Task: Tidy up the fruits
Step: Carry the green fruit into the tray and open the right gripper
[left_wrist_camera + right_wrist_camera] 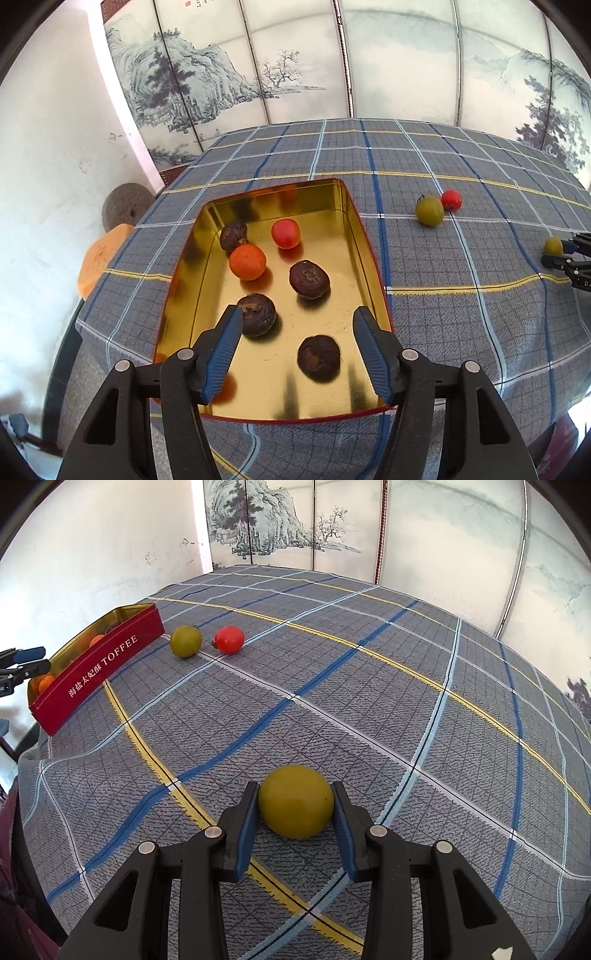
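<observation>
A gold-lined red toffee tin (pixel 351 236) (pixel 110 653) holds several dark brown fruits (pixel 308 278), an orange fruit (pixel 247 262) and a red tomato (pixel 285 233). My left gripper (pixel 297 321) hovers open and empty over the tin's near half. On the cloth to the right lie a green tomato (pixel 429 211) (pixel 185 641) and a red tomato (pixel 451 199) (pixel 229 639), side by side. My right gripper (pixel 295 797) (pixel 561 253) is shut on a yellow-green tomato (pixel 295 805) (pixel 553 245) that rests on the cloth.
A grey plaid tablecloth (pixel 369 709) covers the table. A painted folding screen (pixel 295 62) stands behind it. A white wall is at left, with a round brown object (pixel 125 206) and an orange cushion (pixel 99 258) past the table's left edge.
</observation>
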Motion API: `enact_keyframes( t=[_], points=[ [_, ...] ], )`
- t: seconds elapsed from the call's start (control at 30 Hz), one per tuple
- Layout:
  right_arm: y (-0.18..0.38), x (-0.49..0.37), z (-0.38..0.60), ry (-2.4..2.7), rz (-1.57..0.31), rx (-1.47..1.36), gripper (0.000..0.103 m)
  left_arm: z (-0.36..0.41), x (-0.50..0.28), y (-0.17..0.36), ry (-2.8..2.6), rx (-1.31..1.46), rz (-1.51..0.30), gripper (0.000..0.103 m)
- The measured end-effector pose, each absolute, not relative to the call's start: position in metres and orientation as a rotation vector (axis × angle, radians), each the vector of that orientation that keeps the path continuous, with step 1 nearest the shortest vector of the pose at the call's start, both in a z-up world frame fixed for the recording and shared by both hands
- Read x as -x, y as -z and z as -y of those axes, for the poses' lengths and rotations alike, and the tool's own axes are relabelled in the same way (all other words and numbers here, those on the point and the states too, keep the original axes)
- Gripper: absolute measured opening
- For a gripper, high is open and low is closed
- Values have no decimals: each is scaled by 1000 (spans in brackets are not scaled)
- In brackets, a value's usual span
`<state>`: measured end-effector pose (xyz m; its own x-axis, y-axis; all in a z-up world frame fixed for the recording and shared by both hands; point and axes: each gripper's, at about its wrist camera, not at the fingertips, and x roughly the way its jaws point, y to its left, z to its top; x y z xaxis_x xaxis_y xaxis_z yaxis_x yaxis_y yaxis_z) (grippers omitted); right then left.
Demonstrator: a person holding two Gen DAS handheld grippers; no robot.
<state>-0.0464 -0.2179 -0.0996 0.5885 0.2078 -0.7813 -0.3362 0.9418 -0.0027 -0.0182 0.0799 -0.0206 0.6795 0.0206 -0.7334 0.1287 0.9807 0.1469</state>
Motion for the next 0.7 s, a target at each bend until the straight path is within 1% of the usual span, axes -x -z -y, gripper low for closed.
enact_keyframes(
  t=[0.23,0.33,0.5,0.7],
  points=[
    [99,50,217,-301,-888,148,34,-86,29,14,46,-185,-809,64],
    [96,55,208,-310,-892,153,34,-89,33,12,29,-183,-802,66],
    [81,63,178,-365,-862,161,34,-96,39,11,8,-174,-791,67],
    [47,70,114,-521,-796,187,34,-107,42,14,-9,-150,-797,67]
  ],
)
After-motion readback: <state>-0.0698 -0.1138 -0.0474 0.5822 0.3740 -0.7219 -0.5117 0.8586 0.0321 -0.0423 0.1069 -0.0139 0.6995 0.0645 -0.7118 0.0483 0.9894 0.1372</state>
